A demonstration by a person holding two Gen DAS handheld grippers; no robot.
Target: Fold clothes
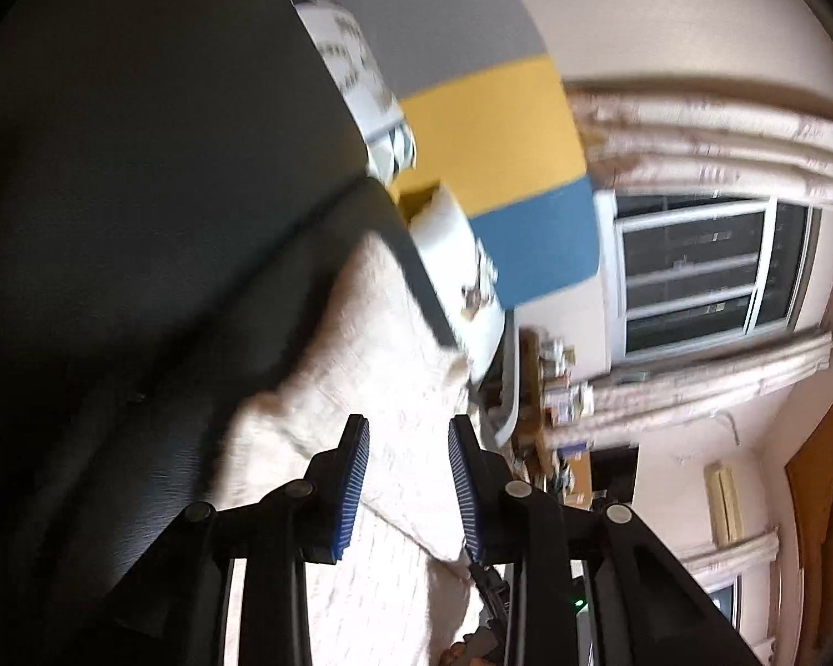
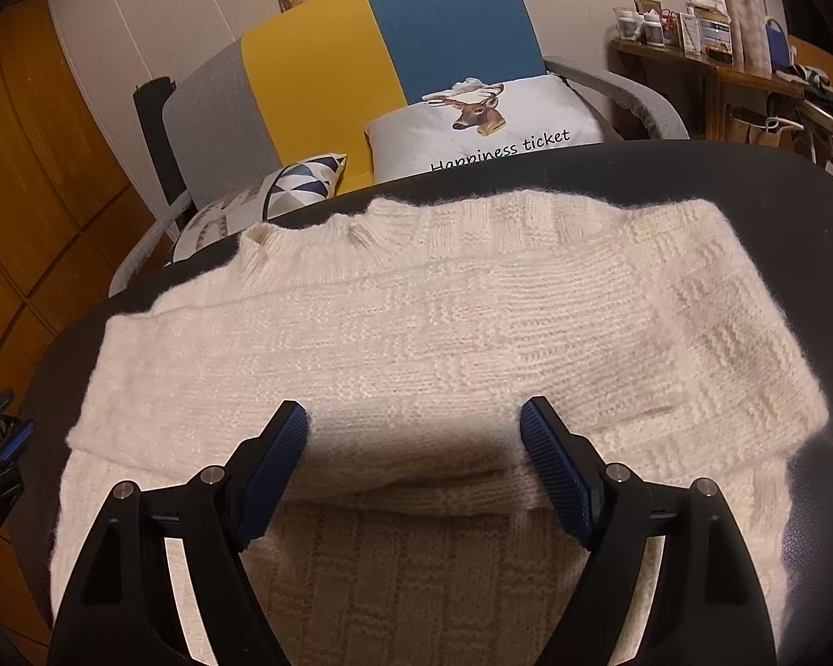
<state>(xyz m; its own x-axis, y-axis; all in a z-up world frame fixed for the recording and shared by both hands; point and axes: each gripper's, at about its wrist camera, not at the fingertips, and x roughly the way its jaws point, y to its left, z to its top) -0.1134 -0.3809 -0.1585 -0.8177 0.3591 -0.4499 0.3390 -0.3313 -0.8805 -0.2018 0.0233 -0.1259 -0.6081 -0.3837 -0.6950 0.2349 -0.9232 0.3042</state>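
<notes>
A cream knitted sweater (image 2: 427, 333) lies on a dark round table (image 2: 749, 183), its upper part folded over toward me. My right gripper (image 2: 414, 416) hovers open just above the fold's near edge, nothing between its blue pads (image 2: 555, 466). In the tilted, blurred left wrist view the same sweater (image 1: 383, 366) shows against the dark table (image 1: 139, 222). My left gripper (image 1: 408, 427) is over the sweater's edge with its fingers apart and nothing gripped. The other gripper (image 2: 5, 444) peeks in at the far left of the right wrist view.
Behind the table stands an armchair (image 2: 361, 55) in grey, yellow and blue, holding a deer-print cushion (image 2: 488, 122) and a triangle-patterned cushion (image 2: 300, 180). A wooden shelf (image 2: 694, 55) with jars and clutter is at the right. A window (image 1: 705, 272) and curtains are in the left wrist view.
</notes>
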